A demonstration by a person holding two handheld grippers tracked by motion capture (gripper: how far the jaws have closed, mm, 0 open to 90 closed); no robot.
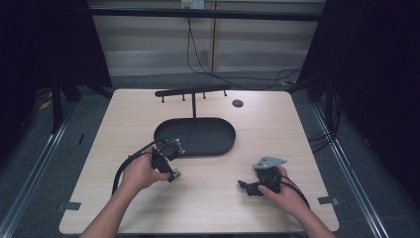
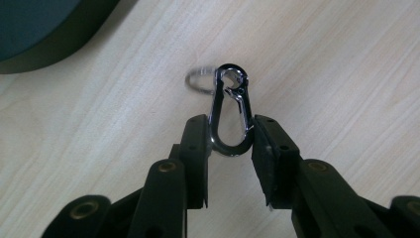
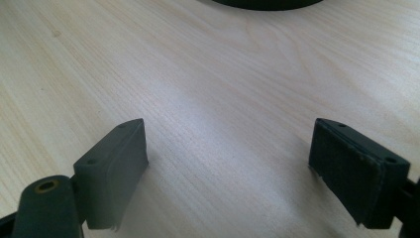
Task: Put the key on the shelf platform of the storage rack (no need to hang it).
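Black rack base (image 1: 194, 137) sits mid-desk (image 1: 277, 129) in the high view, left gripper (image 1: 171, 174) at its seven o'clock; the left gripper view shows jaws clenched on a stiff, slippery-looking carabiner's (image 2: 229, 116) rounded bottom (ring (image 2: 200, 79) at eleven o'clock); the right gripper (image 3: 228, 168) gapes, released.

On the table (image 1: 277, 129), the oval tray (image 1: 198, 136) lies at centre, with the pegged stand (image 1: 193, 92) rising from its 12 o'clock rim. The left gripper (image 1: 174, 174) sits at the tray's 7 o'clock, a carabiner (image 2: 230, 111) between its jaws. The right gripper (image 1: 243, 185) rests at the tray's 5 o'clock, near the table's front edge.
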